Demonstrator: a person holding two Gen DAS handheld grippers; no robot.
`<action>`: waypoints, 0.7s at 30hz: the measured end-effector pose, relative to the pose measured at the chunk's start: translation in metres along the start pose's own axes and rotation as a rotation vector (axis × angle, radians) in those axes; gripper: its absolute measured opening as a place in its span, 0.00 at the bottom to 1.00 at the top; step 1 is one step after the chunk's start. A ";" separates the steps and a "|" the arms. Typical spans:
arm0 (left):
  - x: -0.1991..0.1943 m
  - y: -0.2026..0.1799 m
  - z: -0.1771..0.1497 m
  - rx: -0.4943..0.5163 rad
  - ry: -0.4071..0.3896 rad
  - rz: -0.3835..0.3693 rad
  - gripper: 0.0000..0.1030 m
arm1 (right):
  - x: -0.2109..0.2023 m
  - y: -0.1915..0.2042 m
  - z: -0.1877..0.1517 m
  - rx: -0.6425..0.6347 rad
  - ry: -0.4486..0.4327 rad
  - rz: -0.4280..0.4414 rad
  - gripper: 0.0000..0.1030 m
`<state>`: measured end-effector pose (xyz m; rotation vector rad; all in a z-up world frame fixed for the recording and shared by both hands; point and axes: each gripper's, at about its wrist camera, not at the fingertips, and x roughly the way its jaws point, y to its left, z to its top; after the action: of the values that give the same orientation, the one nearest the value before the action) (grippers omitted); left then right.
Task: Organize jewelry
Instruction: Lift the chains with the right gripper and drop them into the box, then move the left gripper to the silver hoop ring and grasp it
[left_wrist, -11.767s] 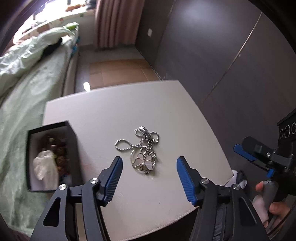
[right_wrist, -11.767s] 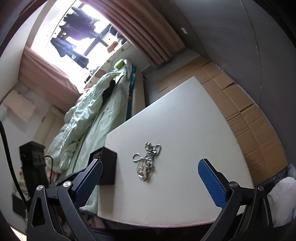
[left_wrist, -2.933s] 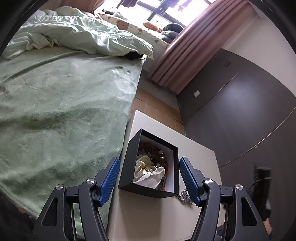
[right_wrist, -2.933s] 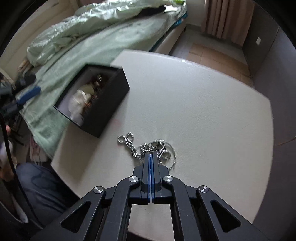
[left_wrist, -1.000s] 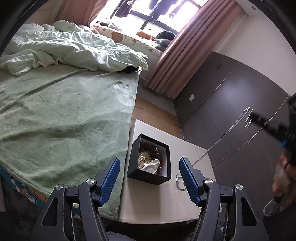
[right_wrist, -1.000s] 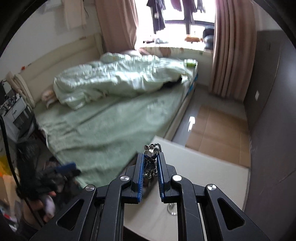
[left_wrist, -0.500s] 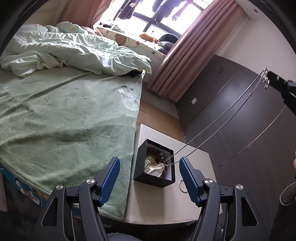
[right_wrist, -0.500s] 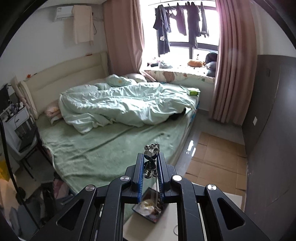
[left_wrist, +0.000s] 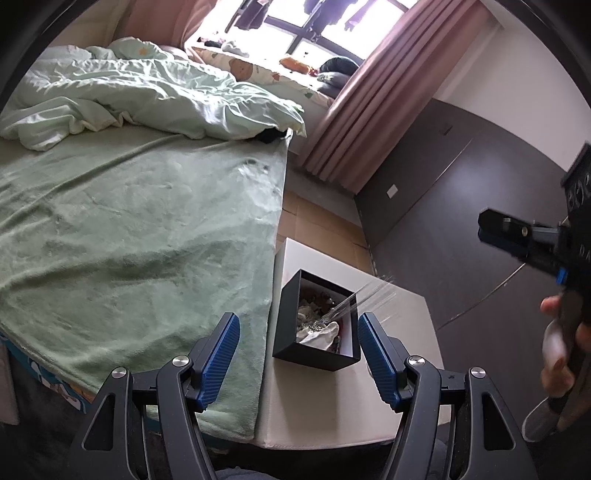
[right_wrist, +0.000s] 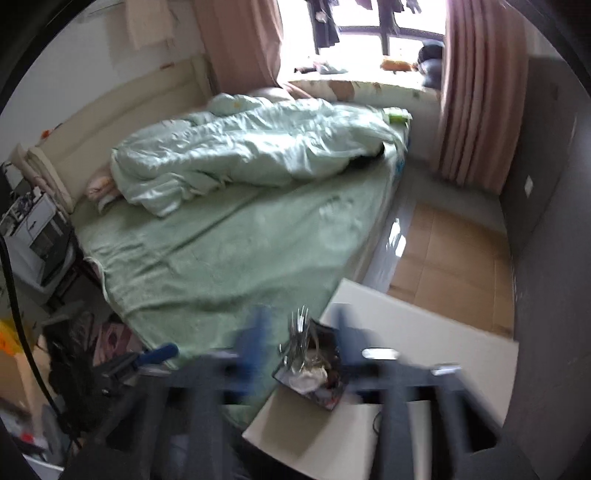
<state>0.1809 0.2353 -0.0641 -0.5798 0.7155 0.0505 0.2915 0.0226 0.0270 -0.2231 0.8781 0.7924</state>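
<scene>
Left gripper (left_wrist: 295, 354): fingers held wide, empty, the black box (left_wrist: 291, 328) on the tabletop (left_wrist: 325, 406) between their tips. Necklace chain (left_wrist: 351, 301): blurred, falling into the box. Right gripper (right_wrist: 301, 345): fingers just parted, nothing gripped.

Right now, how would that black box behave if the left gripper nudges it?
The black box looks light, small and thin-walled, so it would probably slide on the smooth white table. It sits near the table edge beside the bed, so a push that way might tip it off. The necklace falling in looks floppy.
</scene>
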 end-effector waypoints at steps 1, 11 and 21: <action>0.004 -0.002 0.000 0.004 0.007 0.001 0.66 | 0.002 -0.007 -0.006 0.016 -0.009 0.005 0.64; 0.048 -0.057 -0.012 0.131 0.098 -0.022 0.66 | 0.005 -0.088 -0.074 0.164 0.033 -0.013 0.64; 0.111 -0.132 -0.051 0.346 0.258 -0.052 0.66 | -0.003 -0.159 -0.153 0.284 0.062 -0.038 0.64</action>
<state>0.2655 0.0810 -0.1017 -0.2744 0.9353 -0.1970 0.3096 -0.1636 -0.0897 -0.0134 1.0306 0.6194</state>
